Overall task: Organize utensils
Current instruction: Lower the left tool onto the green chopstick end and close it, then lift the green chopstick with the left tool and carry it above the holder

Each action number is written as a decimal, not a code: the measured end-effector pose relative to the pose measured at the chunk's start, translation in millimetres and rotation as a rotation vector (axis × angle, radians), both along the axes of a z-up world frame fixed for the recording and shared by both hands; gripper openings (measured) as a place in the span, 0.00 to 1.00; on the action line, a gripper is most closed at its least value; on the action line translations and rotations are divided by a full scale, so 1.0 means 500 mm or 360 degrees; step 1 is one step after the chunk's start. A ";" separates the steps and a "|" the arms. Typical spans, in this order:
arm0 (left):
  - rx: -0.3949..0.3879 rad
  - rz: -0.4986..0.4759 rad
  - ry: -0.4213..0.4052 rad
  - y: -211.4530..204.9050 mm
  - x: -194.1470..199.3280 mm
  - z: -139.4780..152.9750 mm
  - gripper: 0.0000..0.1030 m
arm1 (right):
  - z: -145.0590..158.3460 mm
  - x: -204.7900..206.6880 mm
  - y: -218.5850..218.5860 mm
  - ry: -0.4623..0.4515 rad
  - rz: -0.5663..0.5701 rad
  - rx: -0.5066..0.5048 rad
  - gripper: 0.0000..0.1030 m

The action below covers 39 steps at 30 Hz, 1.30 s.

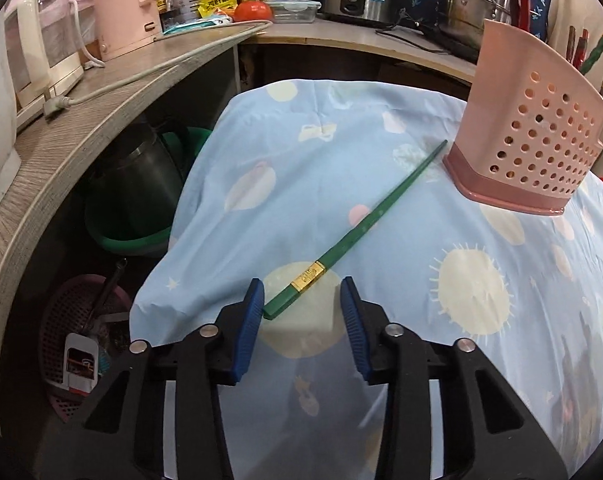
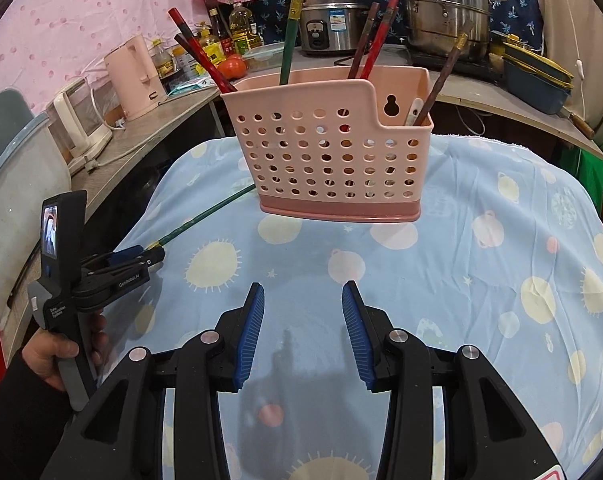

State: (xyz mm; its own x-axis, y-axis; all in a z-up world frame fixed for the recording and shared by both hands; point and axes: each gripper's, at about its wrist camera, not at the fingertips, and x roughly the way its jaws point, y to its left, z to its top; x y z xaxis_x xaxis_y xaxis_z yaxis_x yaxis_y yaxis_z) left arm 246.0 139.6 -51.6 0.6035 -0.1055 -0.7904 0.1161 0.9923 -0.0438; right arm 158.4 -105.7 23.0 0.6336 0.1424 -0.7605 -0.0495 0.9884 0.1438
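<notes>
The left gripper (image 1: 301, 294) is straddling the green chopstick's (image 1: 365, 226) thick end, blue pads (image 1: 250, 320) not gripping. The chopstick is lying tip beside the pink holder (image 2: 329, 144). The right gripper (image 2: 303, 296) is hovering half-open, empty, before the holder.

Left gripper (image 1: 301, 300) over blue patterned cloth (image 1: 381, 380), blue pads apart, butt end of green chopstick (image 1: 357, 230) lying between them, nearest the left pad. Chopstick's thin tip beside pink perforated holder (image 1: 529, 136).
</notes>
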 end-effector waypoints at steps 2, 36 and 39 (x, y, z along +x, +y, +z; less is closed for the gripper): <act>-0.0041 -0.0019 0.0006 -0.004 -0.005 0.000 0.23 | -0.001 0.001 0.003 0.0005 0.0003 0.0001 0.39; -0.0128 -0.0178 -0.0389 -0.190 -0.243 0.363 0.07 | 0.090 -0.101 -0.034 -0.0135 0.0020 -0.0001 0.15; -0.0124 -0.0209 -0.0421 -0.210 -0.249 0.388 0.07 | 0.093 -0.106 -0.041 -0.0140 0.0025 0.0006 0.09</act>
